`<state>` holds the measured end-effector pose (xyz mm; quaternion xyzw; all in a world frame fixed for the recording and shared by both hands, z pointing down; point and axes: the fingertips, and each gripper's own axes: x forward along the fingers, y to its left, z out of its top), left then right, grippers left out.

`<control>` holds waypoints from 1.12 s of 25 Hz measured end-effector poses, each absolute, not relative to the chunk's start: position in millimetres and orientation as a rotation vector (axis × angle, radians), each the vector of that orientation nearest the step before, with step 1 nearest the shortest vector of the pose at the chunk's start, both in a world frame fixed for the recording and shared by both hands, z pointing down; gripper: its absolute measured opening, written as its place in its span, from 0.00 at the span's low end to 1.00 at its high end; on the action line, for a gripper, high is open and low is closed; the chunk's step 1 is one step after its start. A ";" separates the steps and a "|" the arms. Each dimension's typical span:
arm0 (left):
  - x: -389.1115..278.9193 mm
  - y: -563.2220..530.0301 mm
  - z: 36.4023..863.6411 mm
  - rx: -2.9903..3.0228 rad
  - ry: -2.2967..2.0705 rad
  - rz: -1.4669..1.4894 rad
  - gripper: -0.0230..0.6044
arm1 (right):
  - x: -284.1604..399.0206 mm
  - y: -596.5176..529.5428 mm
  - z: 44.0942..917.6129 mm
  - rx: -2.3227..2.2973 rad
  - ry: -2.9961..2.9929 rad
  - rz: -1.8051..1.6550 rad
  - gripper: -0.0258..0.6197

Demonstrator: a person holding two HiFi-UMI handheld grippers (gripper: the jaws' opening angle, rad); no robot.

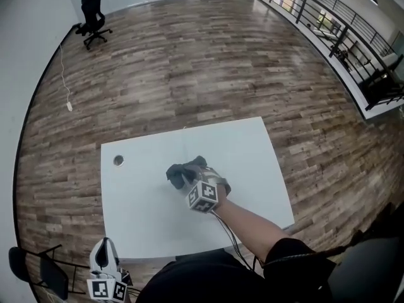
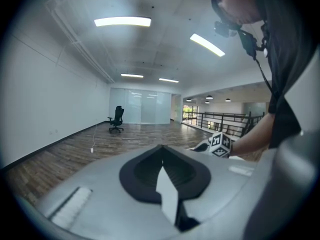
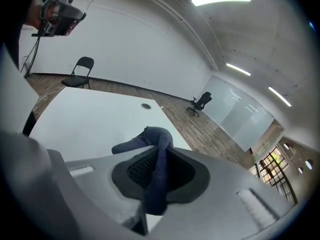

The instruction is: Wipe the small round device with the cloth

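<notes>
Clamping the dark blue cloth (image 3: 159, 146) between its jaws above the middle of the white table (image 1: 243, 160), the right gripper (image 1: 191, 177) is well apart from the small round grey device (image 1: 118, 160) at the far left, so wiping has not begun; the left gripper (image 1: 106, 243) hangs closed and empty.

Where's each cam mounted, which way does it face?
Head view: on the head, steeply down at table; right forearm, right tool gripping cloth, left tool.
Left gripper view: on left tool, level across the room; shut jaws, right forearm.
Right gripper view: on right tool, over table toward small round device; jaws on cloth.
All share the office chair.
</notes>
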<state>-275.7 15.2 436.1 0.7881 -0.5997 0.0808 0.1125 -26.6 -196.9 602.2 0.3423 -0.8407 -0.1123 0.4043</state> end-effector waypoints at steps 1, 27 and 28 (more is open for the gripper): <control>-278.0 17.9 436.8 2.302 -1.772 0.234 0.04 | -24.3 -195.8 603.1 0.876 -2.126 -0.274 0.10; -278.2 30.6 438.2 2.234 -1.813 0.272 0.04 | 26.6 -158.4 707.8 0.771 -1.968 0.070 0.10; -278.2 29.2 438.9 2.235 -1.809 0.270 0.04 | 22.4 -152.7 709.9 0.733 -1.973 0.068 0.10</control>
